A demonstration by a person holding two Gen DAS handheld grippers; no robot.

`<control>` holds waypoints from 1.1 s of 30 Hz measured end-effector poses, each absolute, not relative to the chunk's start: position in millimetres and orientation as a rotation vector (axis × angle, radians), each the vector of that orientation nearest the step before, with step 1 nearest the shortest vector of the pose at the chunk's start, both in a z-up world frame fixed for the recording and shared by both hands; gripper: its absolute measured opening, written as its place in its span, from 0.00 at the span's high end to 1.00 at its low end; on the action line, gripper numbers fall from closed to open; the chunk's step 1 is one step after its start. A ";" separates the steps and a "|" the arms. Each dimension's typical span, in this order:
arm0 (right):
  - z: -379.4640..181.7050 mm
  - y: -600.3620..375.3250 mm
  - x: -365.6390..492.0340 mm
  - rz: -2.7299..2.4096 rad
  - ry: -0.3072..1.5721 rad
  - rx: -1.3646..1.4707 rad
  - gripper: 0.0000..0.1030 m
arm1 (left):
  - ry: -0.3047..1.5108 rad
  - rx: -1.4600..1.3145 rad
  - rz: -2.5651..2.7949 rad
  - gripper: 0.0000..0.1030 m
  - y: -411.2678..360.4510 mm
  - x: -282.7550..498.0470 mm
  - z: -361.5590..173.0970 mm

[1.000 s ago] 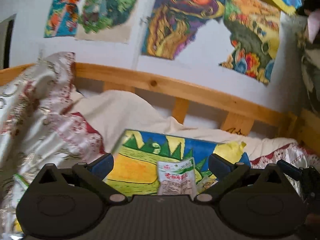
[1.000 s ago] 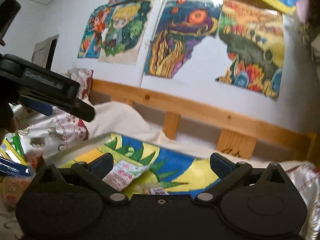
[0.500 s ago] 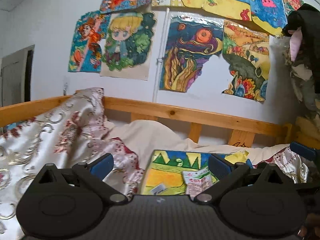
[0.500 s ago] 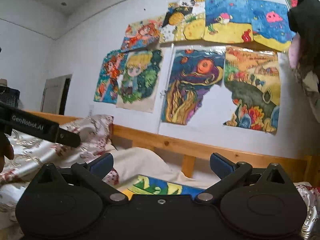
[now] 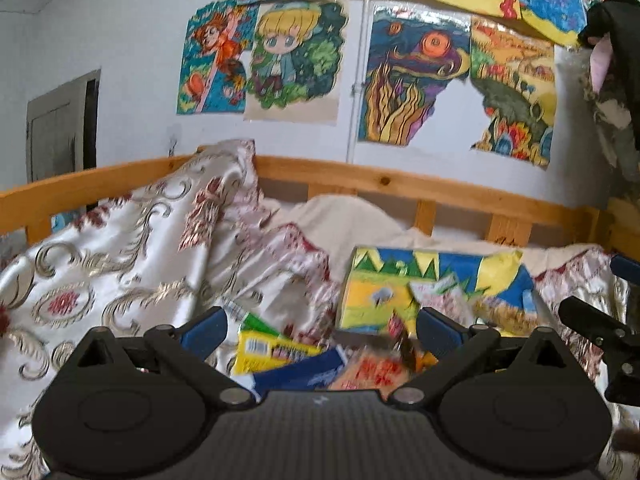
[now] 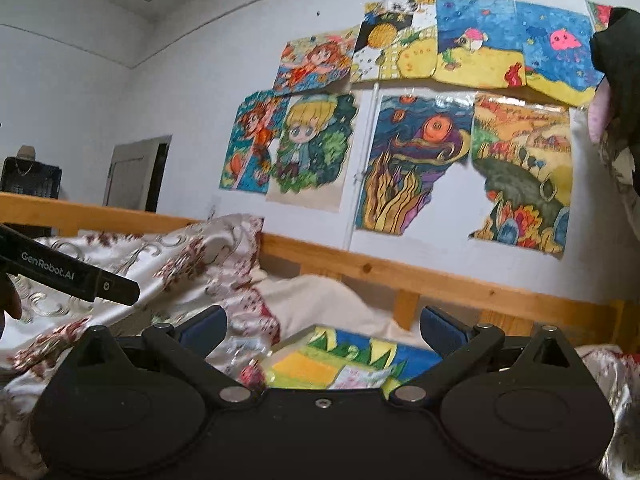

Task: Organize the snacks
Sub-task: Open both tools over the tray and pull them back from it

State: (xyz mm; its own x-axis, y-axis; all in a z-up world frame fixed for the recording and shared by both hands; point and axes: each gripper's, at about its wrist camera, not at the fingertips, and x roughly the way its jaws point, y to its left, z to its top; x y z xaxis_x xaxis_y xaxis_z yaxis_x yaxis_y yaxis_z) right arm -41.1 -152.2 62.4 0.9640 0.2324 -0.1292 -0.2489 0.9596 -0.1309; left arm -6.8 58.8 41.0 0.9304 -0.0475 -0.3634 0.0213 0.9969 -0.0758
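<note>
Both grippers, left (image 5: 318,326) and right (image 6: 322,326), hover with jaws apart and empty over the snack packets (image 5: 280,350) on the bed (image 5: 120,264), apparently choosing one.

My left gripper (image 5: 320,326) has its 2 blue-tipped fingers (image 5: 204,326) spread wide with nothing between them, held low and level. My right gripper (image 6: 322,326) is the same deal, jaws wide apart and gripping nothing, sitting just to the right of the left one, and my hand (image 6: 8,304) peeks in at that view's left edge.
</note>
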 end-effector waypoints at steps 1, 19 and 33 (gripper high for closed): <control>60.3 -150.3 -43.6 0.248 0.126 -0.148 0.01 | 0.385 -0.071 -0.035 0.01 60.0 -8.4 37.7; 27.0 -130.0 -34.0 0.239 0.407 -0.144 0.01 | 0.579 -0.048 -0.030 0.01 54.2 -5.0 -2.6; 9.6 -128.5 -20.6 0.224 0.553 -0.134 0.01 | 0.679 -0.028 -0.027 0.01 44.1 7.7 -18.3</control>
State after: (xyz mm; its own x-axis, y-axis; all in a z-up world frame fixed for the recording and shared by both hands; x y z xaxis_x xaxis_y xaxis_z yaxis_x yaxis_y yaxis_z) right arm -20.6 -128.5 9.6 0.8276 0.1745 -0.5335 -0.2463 0.9670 -0.0659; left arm 7.7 44.1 -18.3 0.7779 -0.0340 -0.6275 0.0155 0.9993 -0.0350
